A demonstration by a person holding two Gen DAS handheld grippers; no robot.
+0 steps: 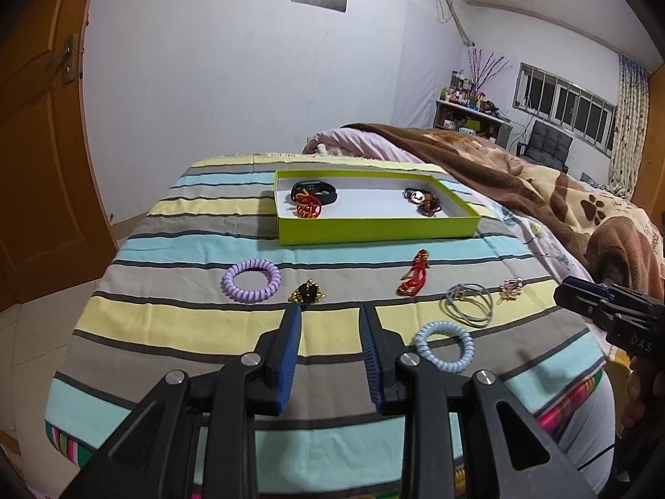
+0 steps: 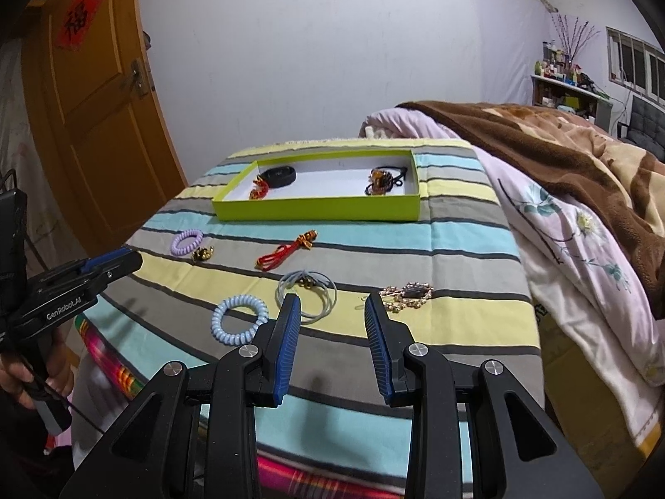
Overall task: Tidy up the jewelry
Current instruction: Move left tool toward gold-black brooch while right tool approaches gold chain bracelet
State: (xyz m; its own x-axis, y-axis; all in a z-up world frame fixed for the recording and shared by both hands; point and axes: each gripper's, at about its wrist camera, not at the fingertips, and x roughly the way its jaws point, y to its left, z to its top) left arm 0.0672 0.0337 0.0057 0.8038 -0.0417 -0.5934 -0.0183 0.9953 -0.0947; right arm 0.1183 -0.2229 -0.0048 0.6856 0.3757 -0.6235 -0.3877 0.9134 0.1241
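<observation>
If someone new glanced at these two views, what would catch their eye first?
Probably the lime-green tray at the far end of the striped cloth, already holding a few pieces. Next, the loose items nearer the camera: a purple coil hair tie, a red tasselled charm and a pale blue coil tie. Both grippers, left and right, hover open above them.

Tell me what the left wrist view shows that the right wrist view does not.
Only the left wrist view: a row of windows with a patterned curtain.
Only the right wrist view: a red paper sign on the wooden door.
Both: the shallow green cardboard box, the purple spiral hair tie, the pale blue spiral hair tie, and open tongs.
</observation>
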